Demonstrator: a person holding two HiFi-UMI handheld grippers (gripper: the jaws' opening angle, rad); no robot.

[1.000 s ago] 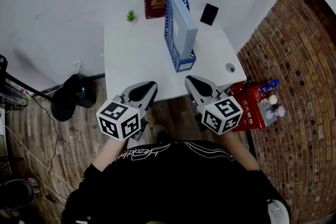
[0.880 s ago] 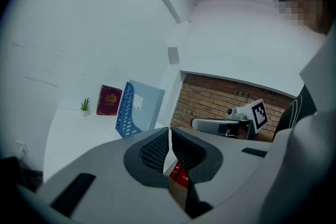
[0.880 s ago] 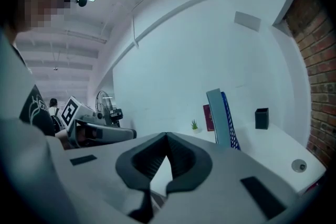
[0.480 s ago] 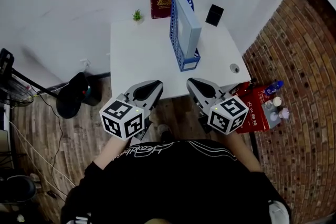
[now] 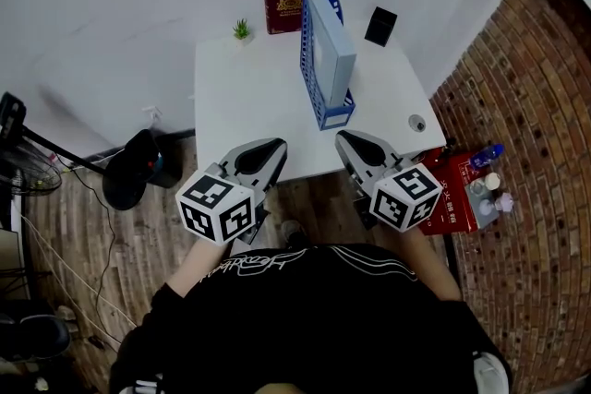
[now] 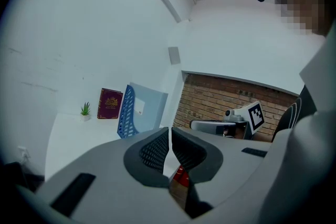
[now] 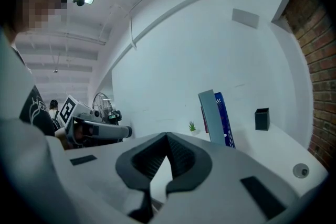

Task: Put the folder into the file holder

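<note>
A pale grey-blue folder [image 5: 334, 49] stands upright inside the blue mesh file holder [image 5: 312, 69] on the white table [image 5: 245, 106]. Both grippers hover at the table's near edge, well short of the holder. My left gripper [image 5: 273, 147] is shut with nothing in it, and so is my right gripper [image 5: 344, 138]. The left gripper view shows the folder [image 6: 151, 106] and the holder [image 6: 125, 113] beyond the touching pads of the left gripper [image 6: 170, 131]. In the right gripper view the folder [image 7: 211, 115] leans in the holder [image 7: 226, 119] ahead of the right gripper [image 7: 167, 136].
A dark red book [image 5: 287, 5] leans on the wall behind the holder, with a small potted plant [image 5: 241, 29] to its left and a black pen cup [image 5: 379, 26] to its right. A cable hole [image 5: 417, 122] is near the table's right corner. A red box [image 5: 454, 191] sits on the floor.
The head view has shifted a little, so the table sits slightly further right. My right gripper has drifted a bit to the right. Both grippers stay shut and empty.
</note>
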